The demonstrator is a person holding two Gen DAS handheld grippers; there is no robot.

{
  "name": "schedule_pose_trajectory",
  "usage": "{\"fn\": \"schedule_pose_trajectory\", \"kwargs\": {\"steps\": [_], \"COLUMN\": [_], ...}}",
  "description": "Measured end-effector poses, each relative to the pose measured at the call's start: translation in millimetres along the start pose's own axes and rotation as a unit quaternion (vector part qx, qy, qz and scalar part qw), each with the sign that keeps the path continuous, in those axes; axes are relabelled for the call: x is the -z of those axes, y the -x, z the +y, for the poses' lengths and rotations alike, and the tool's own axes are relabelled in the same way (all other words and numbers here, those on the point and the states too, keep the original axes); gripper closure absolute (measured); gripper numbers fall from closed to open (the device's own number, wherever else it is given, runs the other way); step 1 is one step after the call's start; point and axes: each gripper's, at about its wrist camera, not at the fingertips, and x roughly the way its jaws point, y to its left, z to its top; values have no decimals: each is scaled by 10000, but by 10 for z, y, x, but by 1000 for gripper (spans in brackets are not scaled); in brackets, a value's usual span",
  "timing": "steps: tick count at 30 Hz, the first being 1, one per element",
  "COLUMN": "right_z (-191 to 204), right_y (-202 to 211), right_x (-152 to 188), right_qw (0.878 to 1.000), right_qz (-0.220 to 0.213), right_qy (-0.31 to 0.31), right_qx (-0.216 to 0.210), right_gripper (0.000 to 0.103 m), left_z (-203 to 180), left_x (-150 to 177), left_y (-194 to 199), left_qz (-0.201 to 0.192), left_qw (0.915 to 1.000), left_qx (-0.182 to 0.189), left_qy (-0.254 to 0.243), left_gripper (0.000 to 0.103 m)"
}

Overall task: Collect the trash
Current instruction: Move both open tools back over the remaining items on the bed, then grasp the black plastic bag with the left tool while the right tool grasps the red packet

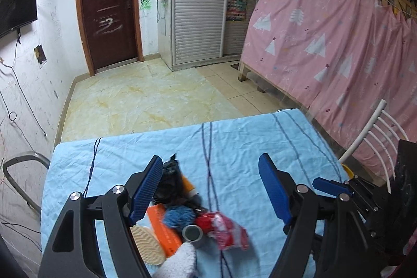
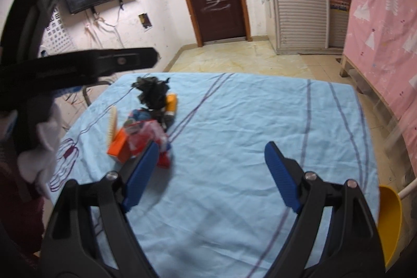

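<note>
While both tongs stand apart & hold nothing, the trash pile (image 1: 187,210) lies between the left tongs (image 1: 211,189), left of the right tongs (image 2: 208,173).

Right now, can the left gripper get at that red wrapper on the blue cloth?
Probably yes. The left gripper is open, and the red wrapper lies on top of the pile between its fingers, uncovered. The silver can and blue cloth scrap touch it, so they may get nudged.
</note>
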Motion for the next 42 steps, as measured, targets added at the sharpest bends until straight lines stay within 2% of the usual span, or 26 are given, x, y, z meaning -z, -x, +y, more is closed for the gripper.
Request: {"fn": "schedule_pose_trajectory", "kwargs": {"steps": [10, 19, 22, 24, 26, 27, 29, 31, 34, 35, 36, 42], "right_z": [373, 511, 535, 550, 581, 594, 634, 675, 698, 715, 712, 630], "right_y": [-283, -474, -539, -588, -645, -665, -698, -755, -789, -801, -808, -655], "right_x": [6, -43, -76, -91, -107, -115, -118, -123, -117, -104, -102, -100], "right_qw": [9986, 9967, 9961, 9956, 9950, 9946, 9939, 9928, 9921, 9921, 9921, 9953], "right_qz": [312, 547, 636, 708, 775, 806, 867, 944, 1006, 1015, 1021, 776], "right_qy": [338, 531, 560, 577, 588, 612, 658, 699, 733, 724, 707, 540], "right_qx": [-277, -296, -260, -228, -211, -207, -198, -211, -165, -154, -169, -190], "right_gripper": [23, 23, 23, 23, 24, 30, 36, 37, 54, 67, 73, 74], "left_z": [345, 503, 528, 544, 543, 542, 529, 494, 460, 453, 455, 483], "left_x": [116, 212, 237, 255, 279, 284, 288, 297, 302, 302, 300, 259], "left_y": [-396, -686, -735, -761, -774, -771, -746, -725, -691, -680, -669, -505], "left_qz": [404, 669, 723, 733, 741, 721, 663, 631, 576, 563, 551, 397], "left_qw": [9987, 9969, 9963, 9961, 9959, 9960, 9966, 9971, 9977, 9978, 9979, 9985], "left_qx": [-166, 104, 214, 260, 312, 312, 290, 283, 246, 243, 239, 210], "left_qy": [268, 393, 412, 415, 425, 422, 385, 310, 255, 257, 257, 326], "left_gripper": [35, 38, 52, 69, 77, 80, 83, 84, 85, 85, 85, 85]}}
